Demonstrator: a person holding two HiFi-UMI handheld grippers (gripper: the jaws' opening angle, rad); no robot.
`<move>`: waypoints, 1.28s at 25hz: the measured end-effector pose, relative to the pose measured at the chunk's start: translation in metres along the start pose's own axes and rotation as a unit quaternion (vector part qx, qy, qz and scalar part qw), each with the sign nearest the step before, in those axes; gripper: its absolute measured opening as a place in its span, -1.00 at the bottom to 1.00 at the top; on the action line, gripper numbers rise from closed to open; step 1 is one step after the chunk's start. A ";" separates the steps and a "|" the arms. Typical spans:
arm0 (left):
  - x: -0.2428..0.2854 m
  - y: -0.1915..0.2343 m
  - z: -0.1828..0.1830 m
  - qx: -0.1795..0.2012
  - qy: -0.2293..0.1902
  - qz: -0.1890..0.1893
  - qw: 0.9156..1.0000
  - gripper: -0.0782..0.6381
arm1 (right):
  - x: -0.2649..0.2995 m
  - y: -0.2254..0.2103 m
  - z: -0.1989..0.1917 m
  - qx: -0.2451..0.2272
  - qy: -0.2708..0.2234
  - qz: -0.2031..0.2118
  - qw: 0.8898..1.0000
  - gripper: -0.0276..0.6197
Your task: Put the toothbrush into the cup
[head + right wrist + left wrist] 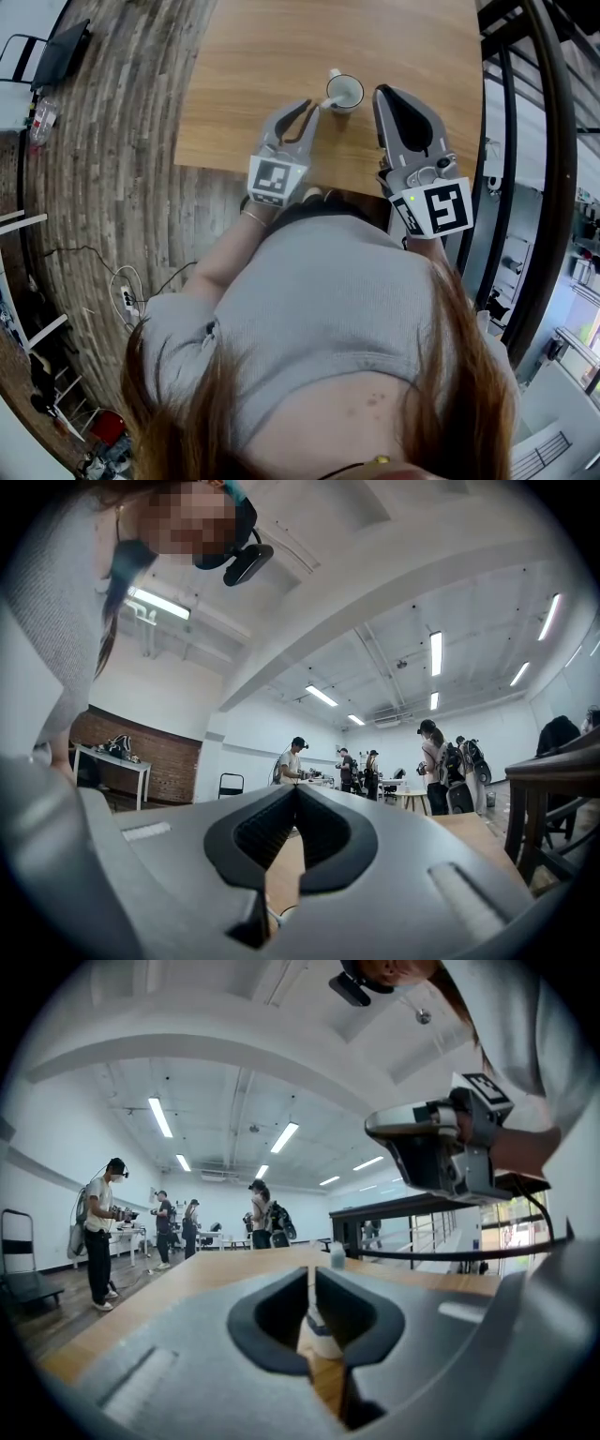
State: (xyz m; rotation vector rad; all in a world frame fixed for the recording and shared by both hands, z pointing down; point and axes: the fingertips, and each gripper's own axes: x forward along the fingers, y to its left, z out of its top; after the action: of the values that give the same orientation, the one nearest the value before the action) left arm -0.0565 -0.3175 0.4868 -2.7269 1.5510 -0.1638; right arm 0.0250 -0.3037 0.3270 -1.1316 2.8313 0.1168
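A white cup point(345, 92) stands on the wooden table point(253, 56), near its front edge. My left gripper point(312, 105) lies level just left of the cup, its tips almost at the rim. Its jaws are shut on the white toothbrush point(319, 1335), which has a dark band; a short white end point(324, 106) pokes toward the cup. In the left gripper view point(311, 1274) the cup is hidden behind the jaws. My right gripper point(382, 91) hangs right of the cup, shut with nothing in it; its tips meet in its own view point(296, 791).
A small pale object point(333, 73) stands on the table just beyond the cup, also visible past the left jaws point(337, 1256). A black railing point(548, 141) runs along the right. Several people stand far off in the room point(98, 1232). The table's front edge point(225, 171) is under my hands.
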 end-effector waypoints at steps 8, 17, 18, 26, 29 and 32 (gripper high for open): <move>-0.004 0.009 0.007 -0.004 -0.001 0.029 1.000 -0.77 | -0.004 -0.001 0.002 0.003 -0.007 0.001 1.000 -0.91; -0.013 0.007 0.020 -0.012 -0.028 0.069 0.997 -0.77 | -0.027 -0.005 -0.002 -0.001 -0.020 -0.002 1.000 -0.91; -0.015 0.007 0.022 -0.017 -0.031 0.076 0.996 -0.77 | -0.030 -0.006 -0.005 0.001 -0.018 -0.003 1.000 -0.91; -0.029 -0.002 0.029 -0.033 -0.041 0.079 0.995 -0.78 | -0.045 -0.002 -0.007 0.003 -0.015 -0.011 1.000 -0.91; -0.032 -0.006 0.035 -0.031 -0.049 0.071 0.996 -0.77 | -0.049 -0.001 -0.005 -0.005 -0.019 -0.019 1.000 -0.91; -0.040 -0.011 0.039 -0.027 -0.062 0.068 0.995 -0.77 | -0.059 0.004 -0.006 -0.012 -0.022 -0.027 0.999 -0.91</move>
State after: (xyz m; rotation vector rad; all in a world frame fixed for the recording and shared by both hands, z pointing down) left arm -0.0637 -0.2798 0.4449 -2.6008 1.7223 0.0475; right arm 0.0639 -0.2610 0.3400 -1.1941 2.7666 0.1696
